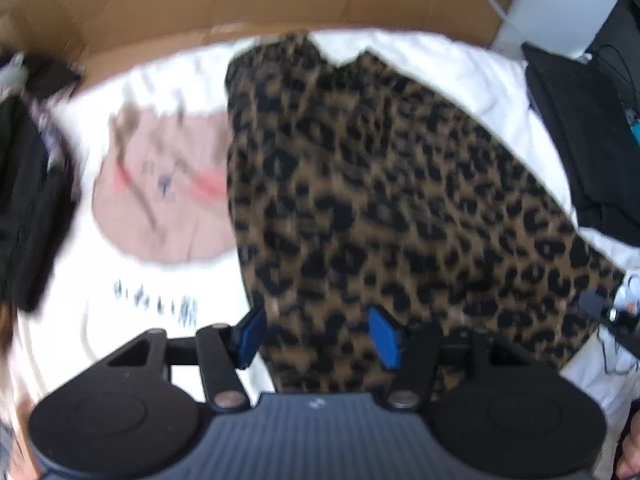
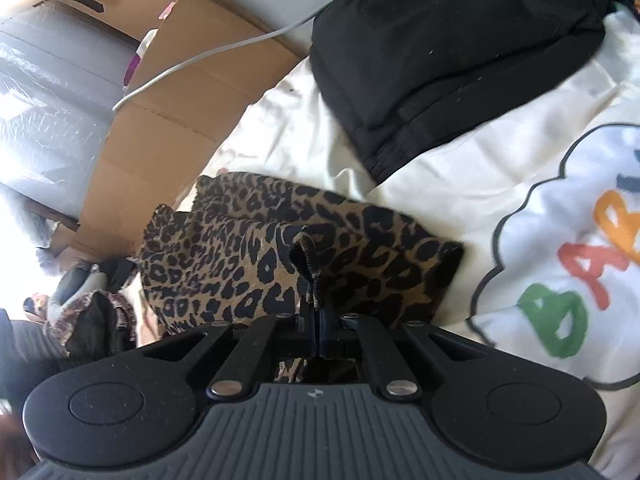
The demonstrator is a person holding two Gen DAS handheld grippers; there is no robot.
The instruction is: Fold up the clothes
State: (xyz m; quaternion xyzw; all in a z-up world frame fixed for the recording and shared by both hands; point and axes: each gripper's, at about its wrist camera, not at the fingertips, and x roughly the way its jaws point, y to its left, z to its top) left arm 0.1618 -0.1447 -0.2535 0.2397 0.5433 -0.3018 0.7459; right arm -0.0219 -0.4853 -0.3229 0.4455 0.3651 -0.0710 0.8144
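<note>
Now your right gripper [image 2: 318, 312] fingers pinch a fold of the leopard-print garment [image 2: 248, 248]; your left gripper [image 1: 318, 334] fingers hang parted above it, gripping nothing.

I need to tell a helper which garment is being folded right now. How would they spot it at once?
Find the white printed bedspread in front of the brown cardboard. On it, left of the folded black garment, lies the leopard-print garment, with the right gripper shut on a pinch of it. It is the only brown cloth with black spots.
</note>
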